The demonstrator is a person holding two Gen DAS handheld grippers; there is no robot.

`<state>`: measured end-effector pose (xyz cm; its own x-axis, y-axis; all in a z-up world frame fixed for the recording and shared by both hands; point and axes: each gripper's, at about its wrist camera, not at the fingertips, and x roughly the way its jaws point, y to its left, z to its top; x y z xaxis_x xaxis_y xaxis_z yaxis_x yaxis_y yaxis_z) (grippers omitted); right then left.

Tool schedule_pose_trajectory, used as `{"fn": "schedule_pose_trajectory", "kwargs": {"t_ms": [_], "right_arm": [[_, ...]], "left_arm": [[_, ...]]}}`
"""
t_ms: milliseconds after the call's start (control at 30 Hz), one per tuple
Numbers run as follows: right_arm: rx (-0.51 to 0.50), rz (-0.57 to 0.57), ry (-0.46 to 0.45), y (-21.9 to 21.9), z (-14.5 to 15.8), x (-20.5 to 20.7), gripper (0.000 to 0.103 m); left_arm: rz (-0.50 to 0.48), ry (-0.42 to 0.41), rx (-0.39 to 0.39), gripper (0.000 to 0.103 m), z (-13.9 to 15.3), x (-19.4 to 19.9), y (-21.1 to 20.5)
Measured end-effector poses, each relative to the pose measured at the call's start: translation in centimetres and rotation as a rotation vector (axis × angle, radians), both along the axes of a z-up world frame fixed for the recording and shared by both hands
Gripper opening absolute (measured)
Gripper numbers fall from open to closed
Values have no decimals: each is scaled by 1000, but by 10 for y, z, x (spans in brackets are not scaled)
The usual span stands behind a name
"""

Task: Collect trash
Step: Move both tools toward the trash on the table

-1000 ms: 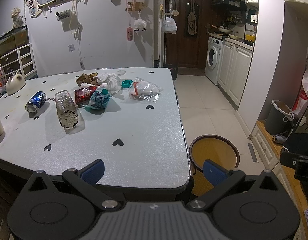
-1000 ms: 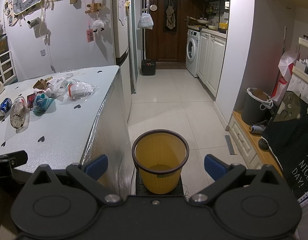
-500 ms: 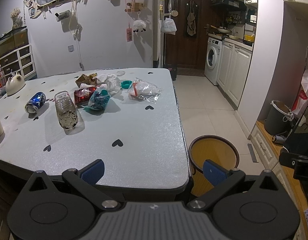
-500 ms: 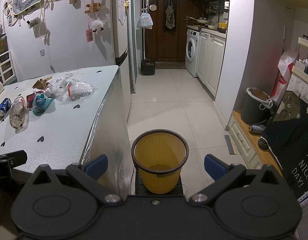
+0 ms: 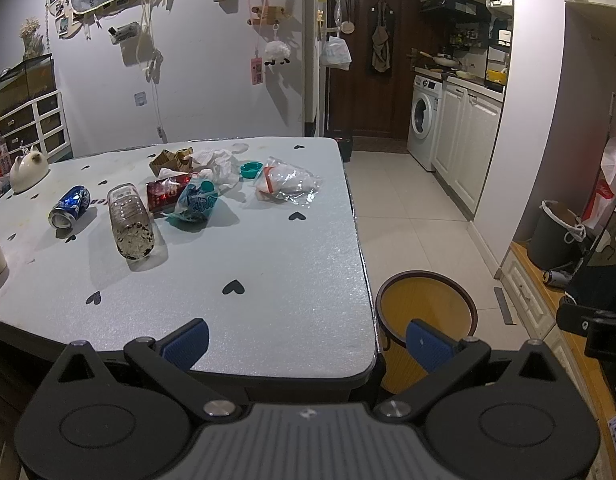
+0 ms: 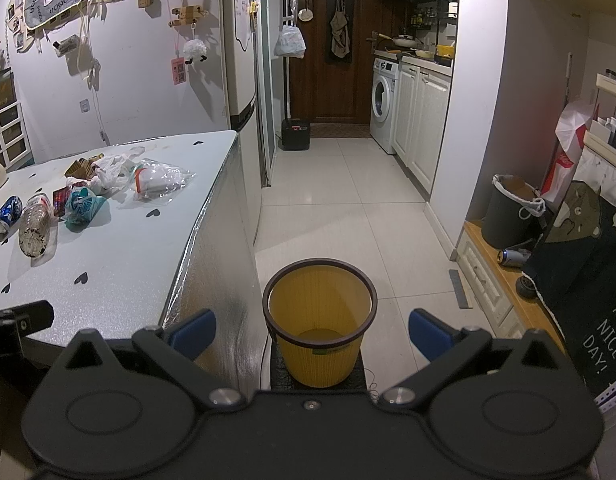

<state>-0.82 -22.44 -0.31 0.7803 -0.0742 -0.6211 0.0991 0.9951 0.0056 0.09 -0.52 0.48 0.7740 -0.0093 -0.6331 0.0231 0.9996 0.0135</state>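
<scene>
On the floor beside the white heart-dotted desk [image 5: 268, 264], the yellow ribbed plastic bin [image 6: 320, 320] stands empty; trash — clear bottle [image 5: 130, 222], blue can [image 5: 70, 206] — litters the desk. Left gripper [image 5: 306, 340] and right gripper [image 6: 312, 330] fingers spread, empty.
</scene>
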Motion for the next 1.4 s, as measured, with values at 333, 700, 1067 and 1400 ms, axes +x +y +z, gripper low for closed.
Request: {"fn": "schedule_pose_trajectory", "kwargs": {"t_ms": [333, 700, 1067, 1400], "right_arm": [[13, 4, 2, 0, -2, 1, 103], [22, 29, -2, 7, -25, 22, 103], [34, 175, 4, 62, -56, 77, 103], [134, 378, -26, 135, -65, 138, 103]], "left_arm": [[7, -2, -25, 103, -1, 3, -1], [79, 41, -44, 103, -37, 25, 16], [288, 52, -46, 103, -71, 58, 90], [397, 57, -67, 103, -88, 79, 160]]}}
